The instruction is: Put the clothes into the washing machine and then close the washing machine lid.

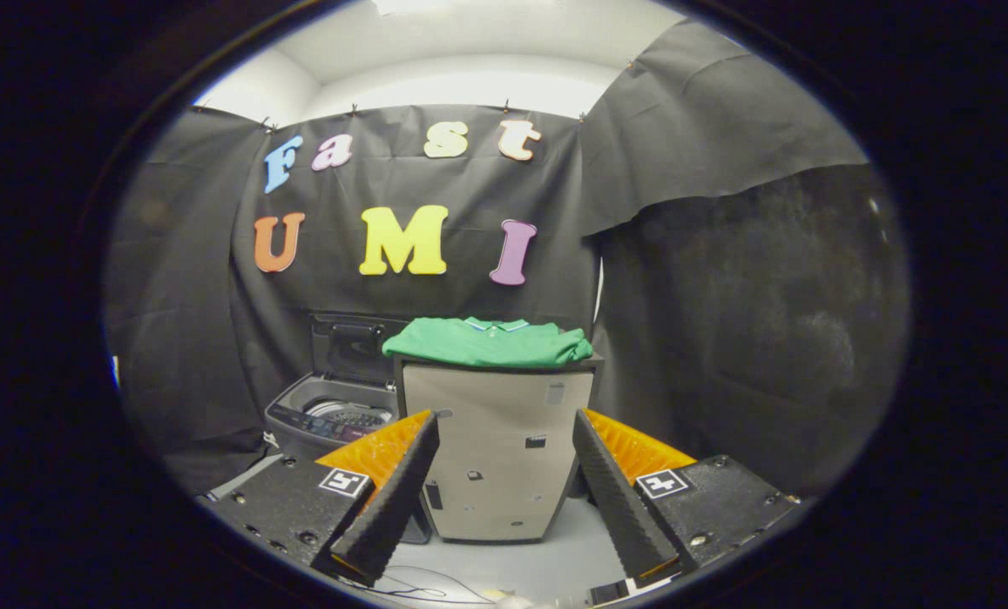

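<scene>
Atop the beige cabinet (pixel 497 457) lies a folded green shirt (pixel 489 342), beyond the wide-spread, empty tool (pixel 504 452).

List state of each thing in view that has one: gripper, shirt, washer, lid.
gripper: open, fingers spread, nothing between them
green polo shirt: folded, lying on top of the beige cabinet, beyond the fingers, not gripped
washing machine: beside the cabinet, drum exposed; whether anything is inside cannot be told
washing machine lid: open, raised upright at the back
</scene>
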Available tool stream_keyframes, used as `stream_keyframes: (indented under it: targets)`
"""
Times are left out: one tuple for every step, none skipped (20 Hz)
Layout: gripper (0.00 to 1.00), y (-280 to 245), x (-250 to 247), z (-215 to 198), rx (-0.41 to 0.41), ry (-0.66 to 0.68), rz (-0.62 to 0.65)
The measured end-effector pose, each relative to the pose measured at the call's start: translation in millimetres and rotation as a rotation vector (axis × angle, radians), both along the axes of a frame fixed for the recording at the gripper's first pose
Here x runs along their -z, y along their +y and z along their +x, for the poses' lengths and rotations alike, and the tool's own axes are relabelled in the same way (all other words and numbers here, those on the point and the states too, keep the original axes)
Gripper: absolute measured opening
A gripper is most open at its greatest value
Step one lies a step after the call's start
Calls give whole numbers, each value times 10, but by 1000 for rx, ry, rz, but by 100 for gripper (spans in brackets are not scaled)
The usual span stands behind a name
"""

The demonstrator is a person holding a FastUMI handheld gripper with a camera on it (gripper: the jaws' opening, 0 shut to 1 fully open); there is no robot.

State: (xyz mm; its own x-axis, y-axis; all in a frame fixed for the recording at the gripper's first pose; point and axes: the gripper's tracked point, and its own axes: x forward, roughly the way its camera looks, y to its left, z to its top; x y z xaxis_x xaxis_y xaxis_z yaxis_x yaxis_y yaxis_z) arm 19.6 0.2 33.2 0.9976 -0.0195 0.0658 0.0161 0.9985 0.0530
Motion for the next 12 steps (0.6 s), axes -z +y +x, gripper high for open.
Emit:
stream_keyframes:
  targets:
    - [100,26,-80,27,3,4,10]
    - [100,42,-166,63,10,11,16]
    - [100,53,-261,114,15,12,18]
    - [100,68,-374,170,23,10,18]
    - [100,79,-496,241,29,5,18]
    - [100,104,-629,311,34,1,19]
    - [100,125,-744,406,42,-1,20]
    - [100,156,-862,509,40,-1,19]
    - [100,199,-969,600,37,-1,16]
    - [100,233,-1092,725,38,8,12]
    - [100,253,-1175,867,38,24,10]
    - [99,300,-1292,1000,22,26,13]
